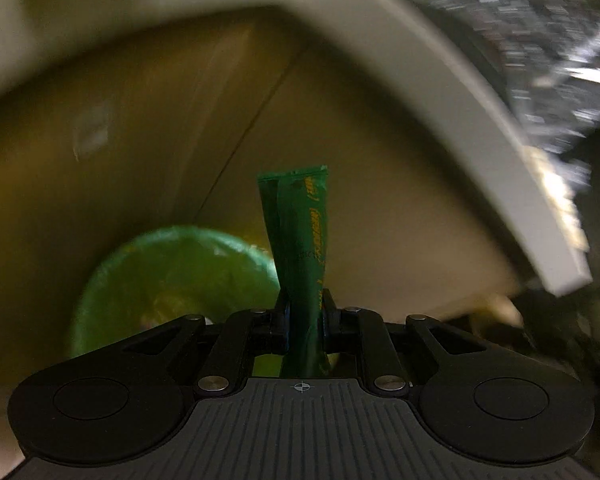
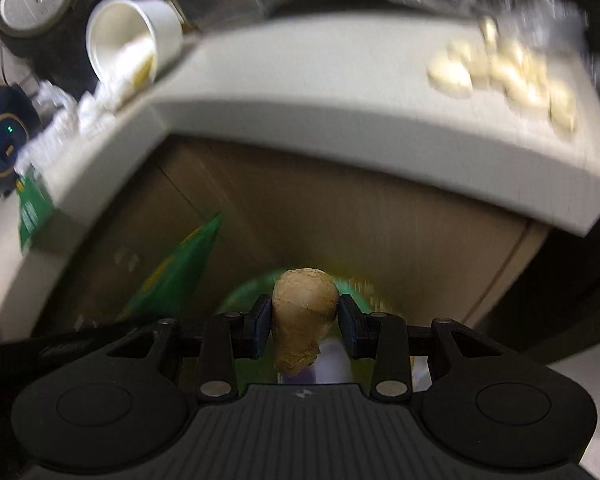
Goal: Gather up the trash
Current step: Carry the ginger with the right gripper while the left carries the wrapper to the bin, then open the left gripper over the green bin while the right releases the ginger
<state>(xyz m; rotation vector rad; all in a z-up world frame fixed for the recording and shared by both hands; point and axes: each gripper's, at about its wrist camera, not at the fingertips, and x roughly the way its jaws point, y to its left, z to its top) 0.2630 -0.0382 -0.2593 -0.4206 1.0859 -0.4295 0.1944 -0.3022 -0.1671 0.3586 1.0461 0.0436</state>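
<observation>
- Left wrist view: the left hand-held gripper [image 1: 303, 312] is clenched on a green wrapper [image 1: 300, 236] with yellow print, pinched low down so that its flattened upper end stands up past the fingertips.
- Below and to the left of that wrapper lies the round mouth of a bin lined with a green bag [image 1: 172, 280]; something pale lies inside it, too blurred to identify.
- The white edge of the desk [image 1: 440, 92] arches over the top and right of this view, with a brown cabinet front [image 1: 148, 128] beneath it.
- Right wrist view: the right hand-held gripper [image 2: 303, 316] is grasping a tan, knobby lump [image 2: 302, 312] that looks like a piece of ginger, with both blue pads pressed against its sides.
- The green-lined bin [image 2: 240, 296] shows just behind that lump, mostly hidden by it and by the gripper.
- The green wrapper [image 2: 176, 272] appears here at the left, slanting in front of the brown cabinet [image 2: 380, 216].
- On the white desk [image 2: 300, 92] above, pale yellowish pieces [image 2: 500, 76] are scattered near the right corner.
- A white cup [image 2: 132, 36] lies tipped on its side at the left end, with crumpled white tissue [image 2: 76, 116] beside it.
- Another green packet [image 2: 32, 208] lies at the desk's near left edge.
</observation>
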